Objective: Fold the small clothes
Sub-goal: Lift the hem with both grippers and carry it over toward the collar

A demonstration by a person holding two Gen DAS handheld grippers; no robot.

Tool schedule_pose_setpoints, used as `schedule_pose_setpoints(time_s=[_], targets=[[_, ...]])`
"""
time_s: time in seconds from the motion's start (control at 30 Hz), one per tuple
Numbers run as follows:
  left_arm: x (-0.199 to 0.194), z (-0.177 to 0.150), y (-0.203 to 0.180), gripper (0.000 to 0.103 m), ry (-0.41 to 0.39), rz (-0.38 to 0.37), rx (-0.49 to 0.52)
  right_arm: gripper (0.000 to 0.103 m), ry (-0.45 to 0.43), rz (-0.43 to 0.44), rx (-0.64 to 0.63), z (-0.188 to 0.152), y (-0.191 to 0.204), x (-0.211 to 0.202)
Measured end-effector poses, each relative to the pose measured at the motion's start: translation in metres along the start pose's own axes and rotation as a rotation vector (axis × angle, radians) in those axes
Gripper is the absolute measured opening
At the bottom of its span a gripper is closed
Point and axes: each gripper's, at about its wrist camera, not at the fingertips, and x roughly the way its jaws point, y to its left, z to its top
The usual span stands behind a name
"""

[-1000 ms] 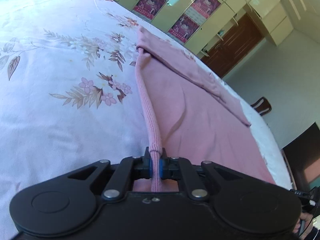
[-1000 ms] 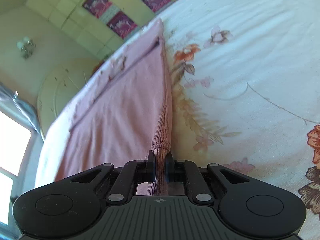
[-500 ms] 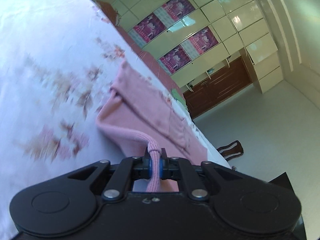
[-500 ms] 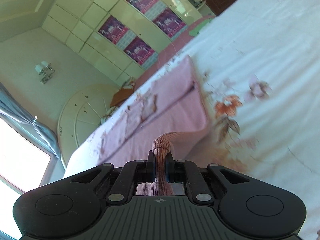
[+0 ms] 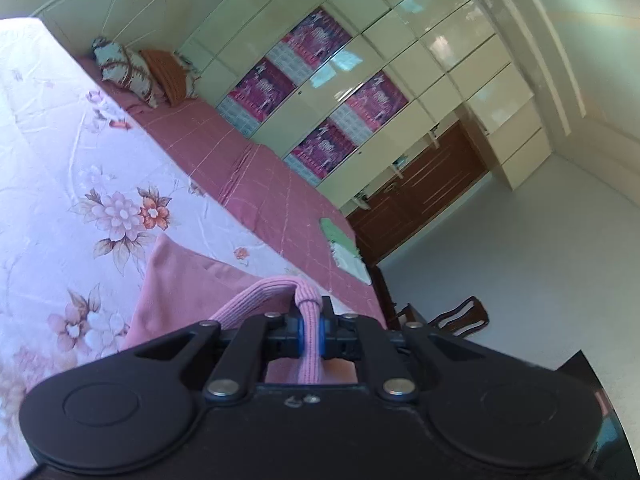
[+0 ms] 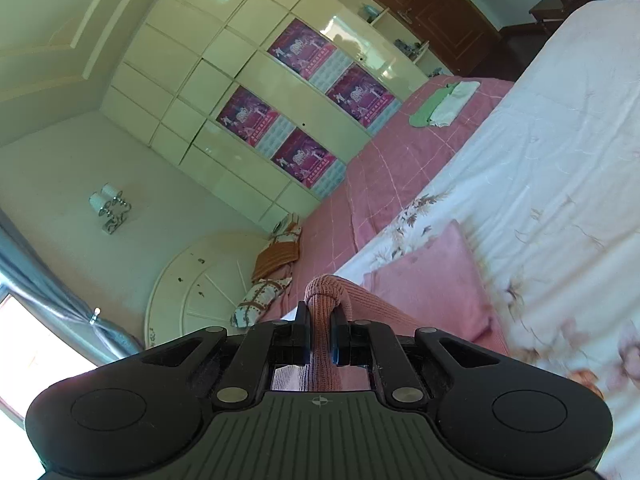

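Four posters (image 5: 316, 46), two pillows (image 5: 120, 68), one pink garment (image 5: 180, 280), two tools (image 5: 311, 332).

Pink garment (image 5: 188, 280), ribbed hem (image 6: 324, 300) lifted, rest on bed.

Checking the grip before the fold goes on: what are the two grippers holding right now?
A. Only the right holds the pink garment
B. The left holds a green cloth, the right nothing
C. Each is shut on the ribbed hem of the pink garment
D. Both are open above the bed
C: in both wrist views the ribbed hem of the pink garment is pinched between closed jaws of the left gripper and right gripper.
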Motion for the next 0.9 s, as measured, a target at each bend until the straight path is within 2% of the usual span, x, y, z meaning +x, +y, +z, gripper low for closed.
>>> schedule_pose_setpoints(time_s=[0.27,0.43,0.47,0.53,0.57,0.6,0.67,0.7,0.73,0.8,0.87,0.9], targets=[[0.113,0.019,0.046,0.005,0.108,0.104,-0.036,0.008,0.071,-0.07,0.105,0.037,-0.064,0.125],[0.171,0.028,0.062,0.006,0.154,0.122,-0.028,0.008,0.098,-0.095,0.167,0.05,-0.102,0.18],[0.18,0.029,0.064,0.009,0.158,0.117,-0.022,0.008,0.106,-0.098,0.178,0.054,-0.111,0.191],[0.189,0.032,0.067,0.029,0.116,0.132,-0.021,0.008,0.106,-0.098,0.173,0.058,-0.121,0.208],[0.19,0.034,0.069,0.049,0.094,0.126,-0.032,0.015,0.107,-0.106,0.159,0.06,-0.123,0.215],[0.187,0.036,0.07,0.064,0.058,0.118,-0.037,0.027,0.103,-0.124,0.147,0.062,-0.126,0.22],[0.179,0.041,0.07,0.075,0.005,0.132,0.003,0.042,0.069,-0.146,0.098,0.064,-0.126,0.221],[0.177,0.044,0.071,0.074,0.004,0.138,0.023,0.059,0.026,-0.178,0.063,0.064,-0.124,0.216],[0.176,0.047,0.071,0.073,0.018,0.142,0.056,0.068,-0.007,-0.194,0.047,0.066,-0.125,0.211],[0.177,0.047,0.068,0.067,0.072,0.145,0.149,0.071,-0.018,-0.205,0.002,0.067,-0.123,0.202],[0.184,0.042,0.063,0.061,0.138,0.175,0.254,0.071,0.018,-0.215,-0.117,0.064,-0.114,0.199],[0.188,0.039,0.062,0.058,0.163,0.187,0.294,0.068,0.042,-0.212,-0.161,0.061,-0.11,0.2]])
